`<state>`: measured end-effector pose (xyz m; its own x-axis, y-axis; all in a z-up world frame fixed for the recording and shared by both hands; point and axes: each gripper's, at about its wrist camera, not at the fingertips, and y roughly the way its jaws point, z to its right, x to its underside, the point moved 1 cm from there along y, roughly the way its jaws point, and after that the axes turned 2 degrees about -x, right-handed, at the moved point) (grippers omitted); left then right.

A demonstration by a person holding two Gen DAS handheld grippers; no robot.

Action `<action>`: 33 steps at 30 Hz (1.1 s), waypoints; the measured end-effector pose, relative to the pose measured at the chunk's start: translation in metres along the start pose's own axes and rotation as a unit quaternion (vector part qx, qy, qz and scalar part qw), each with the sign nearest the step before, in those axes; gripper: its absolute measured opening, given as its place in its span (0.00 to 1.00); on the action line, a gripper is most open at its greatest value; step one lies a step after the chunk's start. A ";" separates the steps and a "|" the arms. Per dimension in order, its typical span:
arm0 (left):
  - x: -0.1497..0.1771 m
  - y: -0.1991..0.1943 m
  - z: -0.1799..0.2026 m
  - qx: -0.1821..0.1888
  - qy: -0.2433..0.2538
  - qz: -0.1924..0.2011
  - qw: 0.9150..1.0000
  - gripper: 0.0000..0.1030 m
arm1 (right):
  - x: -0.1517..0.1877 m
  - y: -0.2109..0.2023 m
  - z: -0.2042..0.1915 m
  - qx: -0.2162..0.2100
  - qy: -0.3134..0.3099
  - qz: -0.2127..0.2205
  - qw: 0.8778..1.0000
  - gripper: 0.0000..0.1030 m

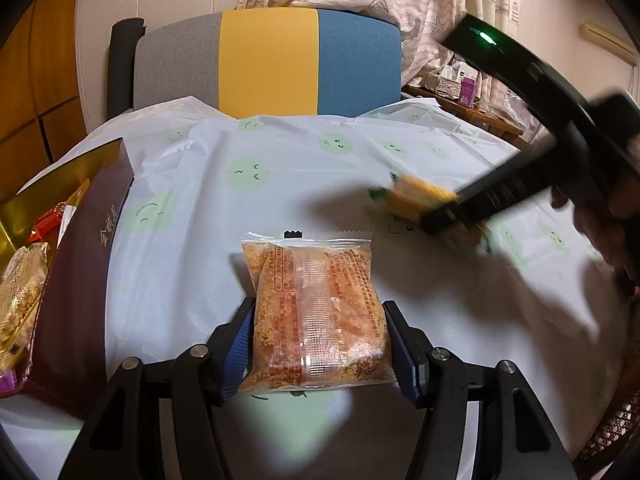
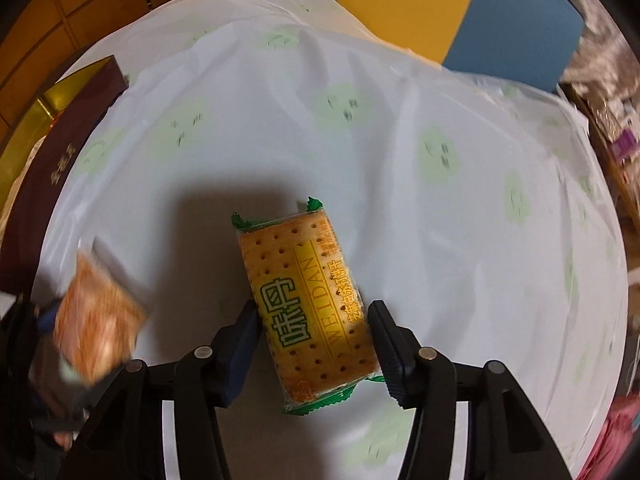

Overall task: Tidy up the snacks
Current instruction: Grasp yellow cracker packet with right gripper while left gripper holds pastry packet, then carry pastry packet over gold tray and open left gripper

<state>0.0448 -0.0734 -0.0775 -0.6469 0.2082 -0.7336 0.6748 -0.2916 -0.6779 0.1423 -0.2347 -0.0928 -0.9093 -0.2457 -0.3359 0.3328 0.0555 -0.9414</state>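
Observation:
In the left wrist view my left gripper [image 1: 320,336] is shut on a clear packet of orange crumbly snack [image 1: 312,280], its blue pads pressing both long sides. The packet hangs just above the tablecloth. In the right wrist view my right gripper [image 2: 314,320] is shut on a yellow cracker pack with green ends [image 2: 300,276], which sits tilted between the pads. The pack looks sharp while the cloth under it is smeared. The left view shows that gripper [image 1: 440,212] blurred at the right with the cracker pack [image 1: 416,192]. The orange packet [image 2: 96,316] shows blurred at the lower left of the right view.
A dark maroon box with a gold inside [image 1: 80,264] stands at the table's left edge and holds several snacks [image 1: 20,284]. A white cloth with green faces [image 1: 280,168] covers the table. Behind it stands a grey, yellow and blue chair [image 1: 268,60]. A cluttered side table [image 1: 460,84] is at the right.

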 end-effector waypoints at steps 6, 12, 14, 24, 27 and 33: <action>-0.001 0.000 0.001 -0.003 0.004 -0.001 1.000 0.61 | 0.024 0.002 0.007 0.000 0.021 0.012 1.000 0.54; -0.001 0.000 0.004 -0.008 0.007 -0.001 1.000 0.61 | 0.023 0.006 0.004 0.000 0.013 0.020 1.000 0.53; -0.001 0.000 0.004 -0.010 0.009 -0.002 1.000 0.60 | 0.025 0.006 0.002 0.000 0.011 0.020 1.000 0.53; -0.002 0.000 0.005 -0.012 0.011 -0.006 1.000 0.59 | 0.025 0.009 0.003 -0.009 0.009 0.016 1.000 0.54; -0.002 0.000 0.005 -0.013 0.012 -0.007 1.000 0.59 | 0.025 0.009 0.003 -0.004 0.006 0.016 1.000 0.53; -0.003 0.000 0.006 -0.013 0.012 -0.010 1.000 0.59 | 0.026 0.010 -0.004 0.006 -0.008 0.019 1.000 0.53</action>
<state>0.0447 -0.0793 -0.0751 -0.6526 0.2355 -0.7202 0.6710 -0.2619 -0.6937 0.1211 -0.2369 -0.1114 -0.8913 -0.2598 -0.3716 0.3710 0.0530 -0.9271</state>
